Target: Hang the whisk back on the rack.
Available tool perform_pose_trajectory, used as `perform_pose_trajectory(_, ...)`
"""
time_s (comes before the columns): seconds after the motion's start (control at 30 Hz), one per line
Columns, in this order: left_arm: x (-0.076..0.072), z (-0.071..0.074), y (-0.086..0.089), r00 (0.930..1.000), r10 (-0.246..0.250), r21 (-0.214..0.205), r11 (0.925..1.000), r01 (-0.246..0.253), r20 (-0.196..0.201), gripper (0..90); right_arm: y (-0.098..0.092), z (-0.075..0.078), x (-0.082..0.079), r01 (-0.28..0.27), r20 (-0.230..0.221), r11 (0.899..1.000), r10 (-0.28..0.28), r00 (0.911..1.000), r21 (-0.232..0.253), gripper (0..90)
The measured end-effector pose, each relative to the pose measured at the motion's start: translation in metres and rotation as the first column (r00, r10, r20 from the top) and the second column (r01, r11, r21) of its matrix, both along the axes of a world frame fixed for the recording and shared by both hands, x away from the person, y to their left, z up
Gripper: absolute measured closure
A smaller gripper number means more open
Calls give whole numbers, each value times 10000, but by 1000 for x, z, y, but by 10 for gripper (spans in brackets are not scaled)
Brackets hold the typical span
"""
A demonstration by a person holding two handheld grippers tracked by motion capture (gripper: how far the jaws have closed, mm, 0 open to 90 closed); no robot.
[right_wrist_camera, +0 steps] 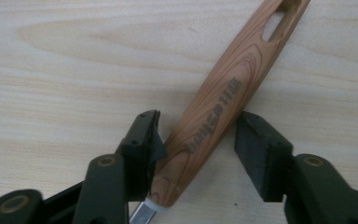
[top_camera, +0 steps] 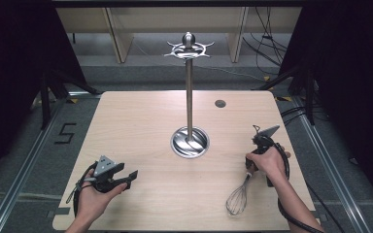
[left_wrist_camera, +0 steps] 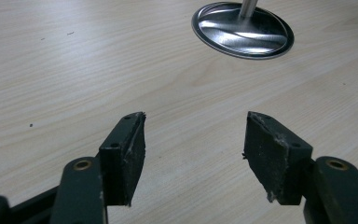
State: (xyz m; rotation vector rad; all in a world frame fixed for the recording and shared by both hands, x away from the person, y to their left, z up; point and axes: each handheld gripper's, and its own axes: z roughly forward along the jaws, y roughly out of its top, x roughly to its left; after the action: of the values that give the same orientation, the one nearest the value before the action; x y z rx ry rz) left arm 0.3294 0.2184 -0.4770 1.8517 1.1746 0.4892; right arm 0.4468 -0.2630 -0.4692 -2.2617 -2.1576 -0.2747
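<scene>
While the left gripper [left_wrist_camera: 193,154] fingers gape empty, the right gripper [right_wrist_camera: 198,149] fingers straddle the whisk [top_camera: 239,195] handle, unclamped.

The desk [top_camera: 141,116] is open wood over most of its top, so a hand could cross the whole left half and the far corners freely. In the middle stands a tall metal stand [top_camera: 189,97]: its round base [top_camera: 189,142] sits on the desk and its hooked crown [top_camera: 189,48] spreads above, blocking a straight sweep across the centre. The left tool [top_camera: 132,177] hovers over bare wood with its jaws spread and nothing between them. On the near right a whisk [top_camera: 239,194] lies on the desk; its wooden handle [right_wrist_camera: 214,116] runs slantwise between the spread jaws of the right tool [right_wrist_camera: 198,135], taking up most of that gap.
</scene>
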Motion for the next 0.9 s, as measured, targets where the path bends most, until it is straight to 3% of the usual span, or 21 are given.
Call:
perform_pose_trajectory(0.07,0,0,1,10000,19,0,10000,-19,16,377,-3,-2,-1,-423,-25,9990,422,9991,-124,540)
perform_pose_trajectory(0.13,0,1,1,10000,-10,0,10000,10,7,377,-2,-1,0,-108,13,9996,108,9999,-277,601)
perform_pose_trajectory(0.2,0,0,0,10000,-20,1,10000,20,22,377,-6,-1,1,-323,-176,9982,315,9993,-505,650)
perform_pose_trajectory(0.3,0,1,0,10000,-51,2,10000,51,42,377,-10,0,0,-576,-287,9968,560,9980,-561,673)
perform_pose_trajectory(0.33,0,1,0,10000,-33,26,10000,33,16,377,-9,0,0,-377,-289,9978,361,9989,-550,680)
perform_pose_trajectory(0.47,0,1,1,10000,-56,50,10000,56,54,377,-12,0,0,-831,-283,9955,819,9962,-465,684)
perform_pose_trajectory(0.53,0,1,2,9999,-89,55,9999,89,55,377,-8,0,-1,-557,-57,9981,556,9984,-268,685)
perform_pose_trajectory(0.57,0,1,2,10000,-45,26,10000,44,25,377,-10,1,-2,-1011,-92,9944,1009,9949,-318,685)
perform_pose_trajectory(0.6,0,1,2,10000,-42,21,10000,42,31,377,-8,2,-3,-997,156,9948,1001,9949,-206,685)
perform_pose_trajectory(0.63,0,1,2,10000,-42,23,10000,42,30,377,-7,2,-5,-1166,447,9929,1154,9923,251,685)
perform_pose_trajectory(0.67,0,1,2,10000,-41,23,10000,41,30,377,-6,4,-6,-1245,411,9922,1244,9914,-4,685)
perform_pose_trajectory(0.7,0,1,2,10000,-33,17,10000,33,36,377,-7,6,-6,-1486,488,9889,1480,9878,93,685)
perform_pose_trajectory(0.73,0,1,2,10000,-38,20,10000,38,42,377,-9,5,-8,-1895,1027,9816,1862,9771,234,685)
perform_pose_trajectory(0.77,0,1,2,10000,-48,27,10000,48,43,377,-10,7,-10,-2114,1184,9771,2071,9711,252,685)
perform_pose_trajectory(0.8,0,1,2,10000,-49,22,10000,49,58,377,-8,10,-12,-1949,1225,9803,1896,9742,322,685)
perform_pose_trajectory(0.87,0,1,2,10000,-47,31,10000,47,56,378,-8,15,-17,-2193,1516,9741,2088,9661,559,685)
perform_pose_trajectory(0.9,0,1,2,10000,-24,29,10000,23,61,377,-9,18,-19,-2266,1819,9738,2191,9586,212,686)
